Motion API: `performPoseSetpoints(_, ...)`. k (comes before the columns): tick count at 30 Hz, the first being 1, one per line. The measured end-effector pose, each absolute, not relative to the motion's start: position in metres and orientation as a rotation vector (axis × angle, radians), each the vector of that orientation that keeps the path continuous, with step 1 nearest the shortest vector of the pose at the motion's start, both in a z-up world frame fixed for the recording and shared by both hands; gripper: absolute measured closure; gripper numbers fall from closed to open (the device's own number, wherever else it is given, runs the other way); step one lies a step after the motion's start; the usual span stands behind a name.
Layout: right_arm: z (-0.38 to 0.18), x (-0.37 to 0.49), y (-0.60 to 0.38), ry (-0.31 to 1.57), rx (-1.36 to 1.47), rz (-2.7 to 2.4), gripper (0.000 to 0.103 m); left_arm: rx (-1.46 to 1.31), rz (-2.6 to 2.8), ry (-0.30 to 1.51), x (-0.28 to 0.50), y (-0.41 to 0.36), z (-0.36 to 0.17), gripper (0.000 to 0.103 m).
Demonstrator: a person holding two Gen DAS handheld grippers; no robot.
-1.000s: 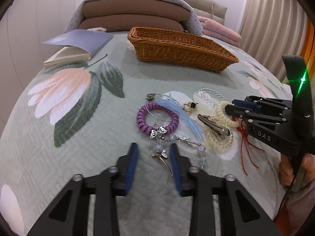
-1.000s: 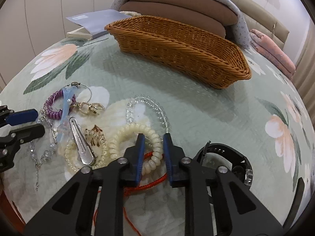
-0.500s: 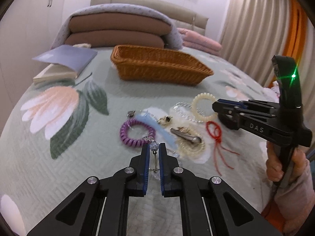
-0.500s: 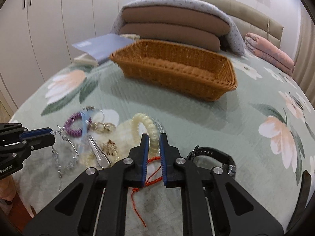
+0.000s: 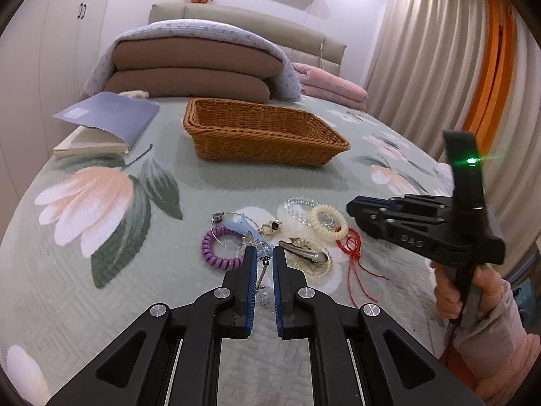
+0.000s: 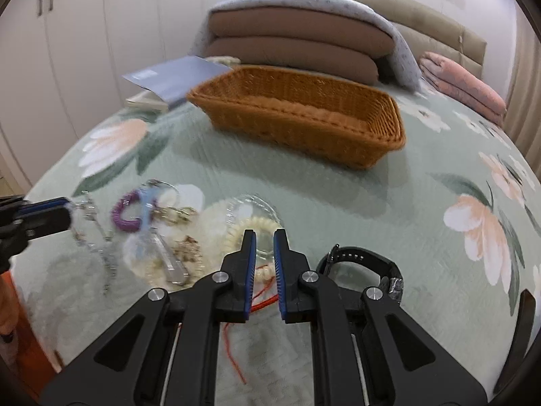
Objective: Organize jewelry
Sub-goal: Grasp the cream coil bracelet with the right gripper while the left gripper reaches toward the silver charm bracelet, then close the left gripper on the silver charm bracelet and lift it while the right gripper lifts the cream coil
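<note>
- The pale green quilted bedspread (image 5: 203, 186) with its pink flowers fills more of both views than a second ago, and the jewellery pile sits further off. Both tongs have come up off the bed.
- The woven brown wicker basket (image 5: 270, 149) stands well beyond the pile, nearer the pillows. It looks empty as far as its inside shows, so I judge the sorting is barely begun.
- The left gripper (image 5: 263, 250), whose blue pads stood apart around the pile a second ago, is now clamped on the clear crystal bead chain with small metal charms (image 5: 261, 275). The chain hangs from the pads, raised off the quilt.
- The right gripper (image 6: 263, 237) is closed as well, with the cream spiral plastic hair tie (image 5: 334, 235) pinched at its edge and tipped up off the bed. The thin red knotted cord (image 5: 353, 253) trails below it; whether that is caught too, I cannot tell.
- The purple spiral hair tie (image 5: 216, 258), the silver metal hair clip (image 5: 306, 253) and the black wristwatch (image 6: 365, 260) lie on the quilt, unpicked.
- With both grips made, carrying the two pieces to the basket looks like the next step. The dangling chain could snag the pile.
</note>
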State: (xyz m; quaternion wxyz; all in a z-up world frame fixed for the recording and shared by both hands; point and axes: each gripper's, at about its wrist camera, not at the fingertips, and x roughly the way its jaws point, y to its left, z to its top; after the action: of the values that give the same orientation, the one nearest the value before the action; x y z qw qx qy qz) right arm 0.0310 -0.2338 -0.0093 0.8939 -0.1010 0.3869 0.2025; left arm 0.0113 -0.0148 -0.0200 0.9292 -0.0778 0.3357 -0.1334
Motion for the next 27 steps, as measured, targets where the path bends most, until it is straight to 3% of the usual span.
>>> performPoseSetpoints(9, -0.030, 0.057, -0.223, 0.895, -0.254, 0.422, 0.092, -0.163, -0.300, 0.720, 0.015, -0.012, -0.028, 0.094)
performPoseSetpoints(14, -0.022, 0.066, -0.248, 0.950, -0.043, 0.526, 0.092, -0.175, -0.300, 0.755, 0.020, -0.009, -0.039, 0.094)
performPoseSetpoints(19, -0.014, 0.057, -0.234, 0.903, -0.219, 0.488, 0.092, -0.203, -0.288, 0.781, 0.025, 0.000, -0.047, 0.094)
performPoseSetpoints(23, -0.013, 0.063, -0.232, 0.953, -0.150, 0.553, 0.092, -0.237, -0.273, 0.802, 0.029, 0.010, -0.052, 0.093)
performPoseSetpoints(24, -0.012, 0.064, -0.233, 0.944, -0.151, 0.541, 0.092, -0.239, -0.270, 0.808, 0.029, 0.011, -0.053, 0.090)
performPoseSetpoints(26, -0.012, 0.064, -0.237, 0.942, -0.130, 0.558, 0.092, -0.249, -0.269, 0.825, 0.030, 0.013, -0.056, 0.072)
performPoseSetpoints(27, -0.012, 0.064, -0.241, 0.949, -0.103, 0.577, 0.092, -0.260, -0.272, 0.828, 0.030, 0.015, -0.057, 0.056)
